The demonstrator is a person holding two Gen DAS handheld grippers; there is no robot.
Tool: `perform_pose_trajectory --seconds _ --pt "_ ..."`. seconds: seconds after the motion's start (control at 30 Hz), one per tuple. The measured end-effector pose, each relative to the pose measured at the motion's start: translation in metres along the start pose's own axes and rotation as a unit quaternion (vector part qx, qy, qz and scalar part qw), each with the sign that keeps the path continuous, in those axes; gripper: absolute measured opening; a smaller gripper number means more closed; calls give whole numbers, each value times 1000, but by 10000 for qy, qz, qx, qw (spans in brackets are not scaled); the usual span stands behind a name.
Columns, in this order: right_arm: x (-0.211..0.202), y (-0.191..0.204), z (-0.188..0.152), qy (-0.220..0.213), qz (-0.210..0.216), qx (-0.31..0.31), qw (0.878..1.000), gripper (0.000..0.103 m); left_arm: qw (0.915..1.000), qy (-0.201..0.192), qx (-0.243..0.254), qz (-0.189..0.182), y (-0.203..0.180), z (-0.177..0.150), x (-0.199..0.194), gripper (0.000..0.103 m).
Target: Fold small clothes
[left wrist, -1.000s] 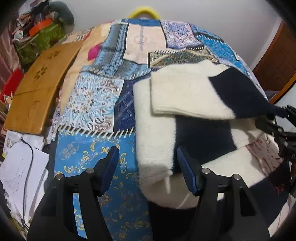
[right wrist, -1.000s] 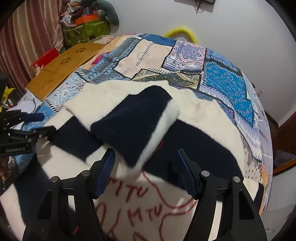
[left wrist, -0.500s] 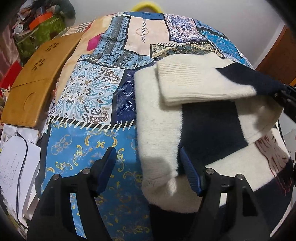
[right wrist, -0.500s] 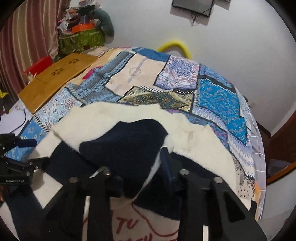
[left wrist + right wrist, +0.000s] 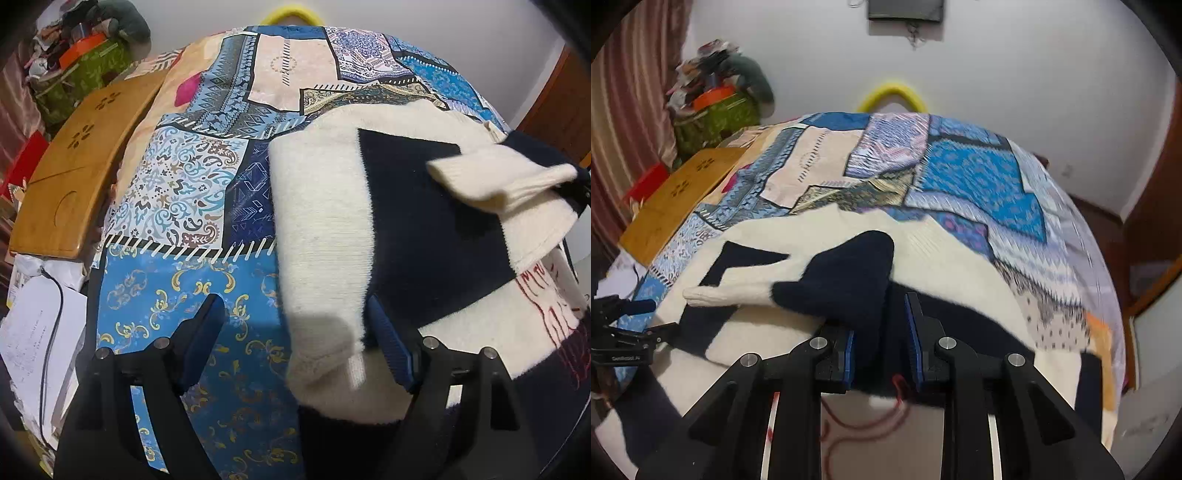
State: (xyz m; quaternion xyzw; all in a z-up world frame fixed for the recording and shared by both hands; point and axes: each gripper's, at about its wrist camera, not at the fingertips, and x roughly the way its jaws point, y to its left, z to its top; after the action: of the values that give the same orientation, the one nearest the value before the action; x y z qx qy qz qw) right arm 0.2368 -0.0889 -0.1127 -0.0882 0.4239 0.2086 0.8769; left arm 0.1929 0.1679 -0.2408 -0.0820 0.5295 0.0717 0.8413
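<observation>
fuzzy cream-and-navy sweater (image 5: 325, 221): right tool (image 5: 879, 332) pinches its sleeve (image 5: 846, 284), left tool (image 5: 295, 332) gapes.

— Where do we find the sweater (image 5: 325, 221)?
— On the bedspread (image 5: 192, 184), toward its right side, one sleeve (image 5: 798, 284) lying across the body.
— And left of us?
— The wooden board (image 5: 70, 184) along the bed's left edge, papers (image 5: 33, 332) just before it.

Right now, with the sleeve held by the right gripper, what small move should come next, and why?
Probably carry the sleeve further across the sweater and lay it flat. The right gripper is shut on the sleeve's dark part and the cuff hangs lifted above the body. The left gripper has just been opening and grips nothing, so it can stay put.
</observation>
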Motion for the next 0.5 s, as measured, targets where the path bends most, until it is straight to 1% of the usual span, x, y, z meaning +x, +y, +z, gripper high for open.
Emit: perform_pose_trajectory --seconds 0.1,0.33,0.5 --pt "-2 -16 -11 174 147 273 9994 21 10000 4 -4 21 1 0 1 84" --pt "-4 -43 -33 389 203 629 9971 21 9999 -1 38 117 -1 0 1 85" --pt "-6 -48 -42 495 227 623 9966 21 9997 2 93 227 -4 1 1 85"
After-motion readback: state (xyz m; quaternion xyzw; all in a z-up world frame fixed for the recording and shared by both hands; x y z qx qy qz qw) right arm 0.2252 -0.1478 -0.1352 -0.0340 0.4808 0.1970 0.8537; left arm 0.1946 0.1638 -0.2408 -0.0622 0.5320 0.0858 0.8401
